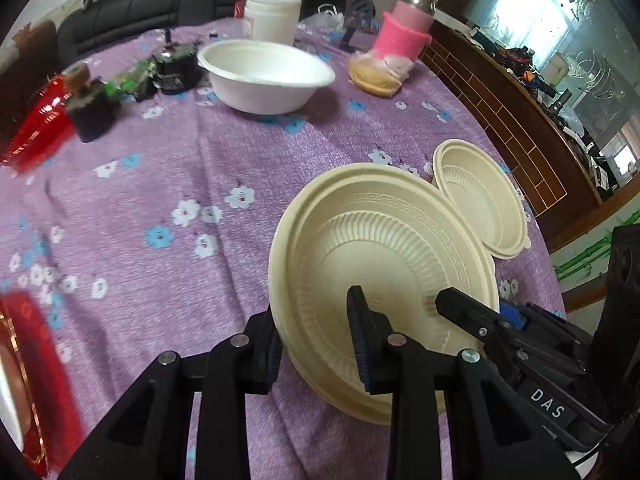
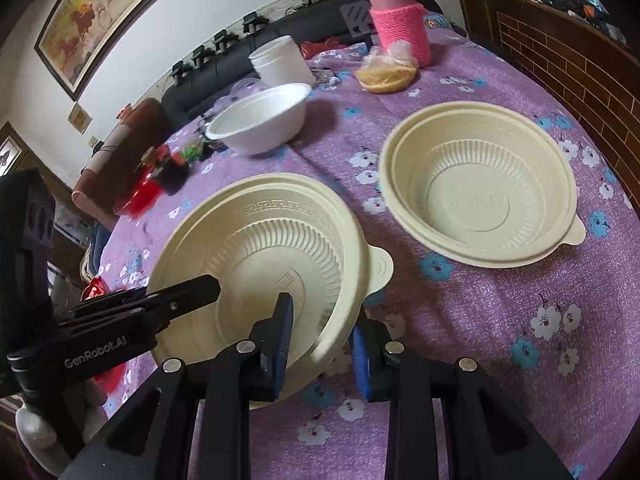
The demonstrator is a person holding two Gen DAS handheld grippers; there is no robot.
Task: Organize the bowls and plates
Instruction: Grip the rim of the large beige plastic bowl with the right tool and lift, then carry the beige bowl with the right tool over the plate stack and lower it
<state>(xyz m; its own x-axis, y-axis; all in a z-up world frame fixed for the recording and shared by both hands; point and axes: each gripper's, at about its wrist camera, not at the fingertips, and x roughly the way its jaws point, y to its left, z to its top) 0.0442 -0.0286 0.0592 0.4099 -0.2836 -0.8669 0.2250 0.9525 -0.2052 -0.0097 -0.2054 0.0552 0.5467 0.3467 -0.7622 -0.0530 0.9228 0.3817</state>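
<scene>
Your left gripper (image 1: 316,344) and your right gripper (image 2: 322,344) both straddle the rim of the large cream bowl (image 1: 384,264), one finger inside and one outside on each. In the left wrist view the bowl's wall sits between your two blue pads (image 1: 362,344); the outer finger looks pressed against the wall, while the inner pad shows a gap, so you cannot call it a firm pinch from here. In the right wrist view the rim passes between the fingers with visible space beside it, so that gripper is spread around the rim rather than clamped.

The large cream bowl is tilted, its mouth facing up and toward you, its near rim raised off the purple flowered tablecloth (image 1: 168,168). It is round, so it has no long axis; its small rim tab (image 2: 380,268) points toward the smaller cream bowl (image 2: 480,188), which rests upright and flat on the cloth near the table's right edge, its own tab pointing to the right. The two cream bowls lie just beside each other; the views do not settle whether they touch.

A white bowl (image 1: 264,76) stands upright toward the far side of the table, well apart from both. Behind it sit a white tub (image 1: 272,16) and a pink-sleeved bottle (image 1: 404,28).
</scene>
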